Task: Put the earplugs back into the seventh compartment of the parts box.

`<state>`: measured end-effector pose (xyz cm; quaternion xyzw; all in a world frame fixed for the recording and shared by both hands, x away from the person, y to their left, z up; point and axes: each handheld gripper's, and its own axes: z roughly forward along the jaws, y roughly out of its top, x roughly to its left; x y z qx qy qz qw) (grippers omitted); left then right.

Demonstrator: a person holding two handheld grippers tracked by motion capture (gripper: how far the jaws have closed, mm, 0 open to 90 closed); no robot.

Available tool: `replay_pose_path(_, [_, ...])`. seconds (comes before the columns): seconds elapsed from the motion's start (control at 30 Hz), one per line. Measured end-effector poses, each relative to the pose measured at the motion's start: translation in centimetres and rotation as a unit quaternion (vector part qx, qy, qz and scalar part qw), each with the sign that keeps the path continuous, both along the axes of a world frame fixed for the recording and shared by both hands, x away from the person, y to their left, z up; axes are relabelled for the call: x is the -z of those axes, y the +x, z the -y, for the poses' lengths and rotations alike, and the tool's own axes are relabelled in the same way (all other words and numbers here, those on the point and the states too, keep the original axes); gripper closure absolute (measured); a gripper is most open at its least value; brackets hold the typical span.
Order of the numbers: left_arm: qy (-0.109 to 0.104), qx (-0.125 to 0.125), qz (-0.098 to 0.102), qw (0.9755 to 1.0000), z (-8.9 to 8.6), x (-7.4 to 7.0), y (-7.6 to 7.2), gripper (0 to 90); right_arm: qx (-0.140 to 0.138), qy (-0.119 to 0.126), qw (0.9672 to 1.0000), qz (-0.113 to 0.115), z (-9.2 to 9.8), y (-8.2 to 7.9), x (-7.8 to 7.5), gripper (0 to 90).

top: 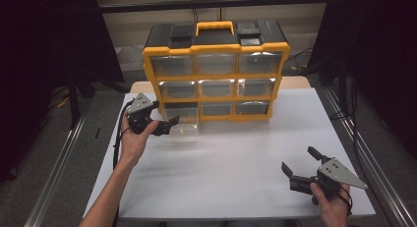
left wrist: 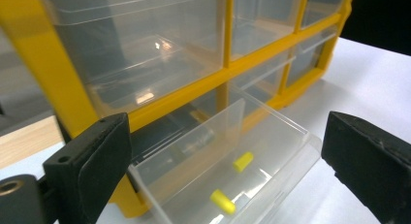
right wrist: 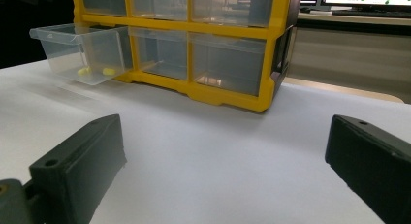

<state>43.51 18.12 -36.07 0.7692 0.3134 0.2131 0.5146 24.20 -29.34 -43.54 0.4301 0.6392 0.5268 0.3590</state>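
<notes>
Hovering left gripper (top: 169,125), jaws apart | drawer (left wrist: 228,161) pulled out | two yellow pieces (left wrist: 222,201)

Your forearms are bare, no sleeves. Each hand carries a black two-jaw tool: the left gripper (top: 164,125) and right gripper (top: 299,164) have blocky jaws with small holes, grey three-cornered screwed top plates, and a black cable trailing from the left one.

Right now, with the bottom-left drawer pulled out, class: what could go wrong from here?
1. The clear drawer juts far out of the yellow cabinet; another pull might bring it out, spilling the two yellow pieces.
2. The left gripper is open beside the drawer, so it may knock the drawer.
</notes>
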Motion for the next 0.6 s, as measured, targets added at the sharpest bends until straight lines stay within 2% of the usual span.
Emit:
replay_pose_path(0.03, [-0.007,-0.008,0.004,0.9999,0.0,0.2,-0.2,4.4,0.0,0.001,1.0,0.0,0.0,0.0,0.0,0.6])
replay_pose_path(0.1, [-0.004,-0.015,0.014,0.9998,0.0,0.5,-0.7,4.4,-0.001,0.0,1.0,0.001,0.0,0.0,0.0,0.6])
replay_pose_path(0.13, [-0.004,-0.011,0.022,0.9997,0.0,0.7,-1.0,4.4,-0.001,-0.001,1.0,0.001,-0.1,0.0,0.0,0.6])
replay_pose_path(0.17, [-0.013,-0.008,0.029,0.9995,0.1,1.0,-1.3,4.3,-0.002,0.0,1.0,0.002,-0.1,0.0,0.0,0.6])
replay_pose_path(0.23, [-0.026,-0.012,0.03,0.9991,0.0,1.4,-1.7,4.3,-0.001,-0.001,1.0,0.001,0.0,0.0,0.0,0.6])
replay_pose_path(0.27, [-0.023,-0.015,0.038,0.9989,-0.1,1.6,-2.0,4.3,0.0,0.0,1.0,0.001,0.0,0.0,0.0,0.6])
replay_pose_path(0.37, [-0.047,-0.026,0.032,0.9981,-0.1,2.1,-2.9,4.3,-0.001,-0.001,1.0,0.001,0.0,0.0,0.0,0.6])
replay_pose_path(0.43, [-0.039,-0.032,0.044,0.9978,-0.2,2.3,-3.4,4.3,-0.001,0.0,1.0,0.0,0.0,0.0,0.0,0.6])
replay_pose_path(0.5, [-0.041,-0.037,0.054,0.997,-0.2,2.6,-3.8,4.3,0.0,0.001,1.0,0.0,-0.1,0.0,0.0,0.6])
replay_pose_path(0.6, [-0.048,-0.045,0.056,0.9962,-0.1,3.3,-4.3,4.3,0.0,-0.001,1.0,0.001,-0.1,0.0,0.0,0.6])
